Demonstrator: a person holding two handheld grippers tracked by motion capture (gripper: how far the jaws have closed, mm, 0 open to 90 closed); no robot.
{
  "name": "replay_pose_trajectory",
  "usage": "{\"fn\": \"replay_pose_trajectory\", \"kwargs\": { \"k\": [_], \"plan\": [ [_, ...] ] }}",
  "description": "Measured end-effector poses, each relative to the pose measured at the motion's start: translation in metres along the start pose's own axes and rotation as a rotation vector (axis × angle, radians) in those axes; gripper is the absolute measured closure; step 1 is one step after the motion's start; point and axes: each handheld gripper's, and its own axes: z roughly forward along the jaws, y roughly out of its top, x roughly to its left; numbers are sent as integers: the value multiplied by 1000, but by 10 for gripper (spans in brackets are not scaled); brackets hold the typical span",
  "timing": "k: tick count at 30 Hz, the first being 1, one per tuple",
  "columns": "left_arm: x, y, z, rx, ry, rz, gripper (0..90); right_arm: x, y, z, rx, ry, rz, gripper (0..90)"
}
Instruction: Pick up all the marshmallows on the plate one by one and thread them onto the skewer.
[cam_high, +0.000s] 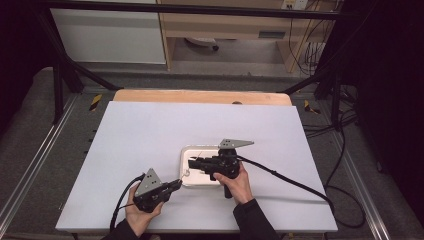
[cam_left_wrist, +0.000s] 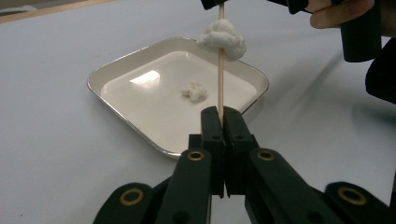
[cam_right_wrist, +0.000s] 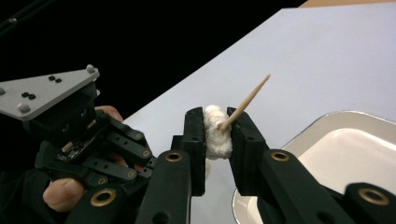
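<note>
A table (cam_high: 150, 135) with a white top and a wooden strip along its far edge carries one white tray (cam_high: 186, 176) with rounded corners, lying flat toward five o'clock from the table's middle; in the tray, near its middle, sits a small white lump (cam_left_wrist: 194, 90)

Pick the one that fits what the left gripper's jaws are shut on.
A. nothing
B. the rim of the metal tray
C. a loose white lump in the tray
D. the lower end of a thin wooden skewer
D: in the left gripper view the left gripper clamps the wooden skewer, which runs up through a white lump above the tray.
</note>
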Motion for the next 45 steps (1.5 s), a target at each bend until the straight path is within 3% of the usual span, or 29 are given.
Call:
{"fn": "replay_pose_trajectory", "kwargs": {
  "k": [9, 14, 15, 16, 20, 26, 36, 45],
  "plan": [
    [0, 0, 3, 18, -1, -1, 887, -1, -8, 6, 27, -7, -3, 747],
    [4, 0, 3, 0, -2, 3, 886, 5, -1, -4, 14, -65, -43, 544],
    [4, 0, 3, 0, -2, 3, 886, 5, -1, -4, 14, -65, -43, 544],
    [4, -1, 0, 13, 8, -22, 886, 7, 2, -9, 19, -107, -74, 457],
    [6, -1, -1, 16, 10, -26, 886, 4, 2, -17, 23, -176, -101, 297],
    [7, -2, -2, 25, 9, -34, 886, -6, -3, -22, 106, -259, -157, 147],
    [10, -2, -4, 35, 14, -41, 885, -15, -10, -20, 196, -343, -195, 55],
    [13, -3, -5, 41, 12, -45, 885, -27, -11, -9, 226, -363, -184, 45]
  ]
}}
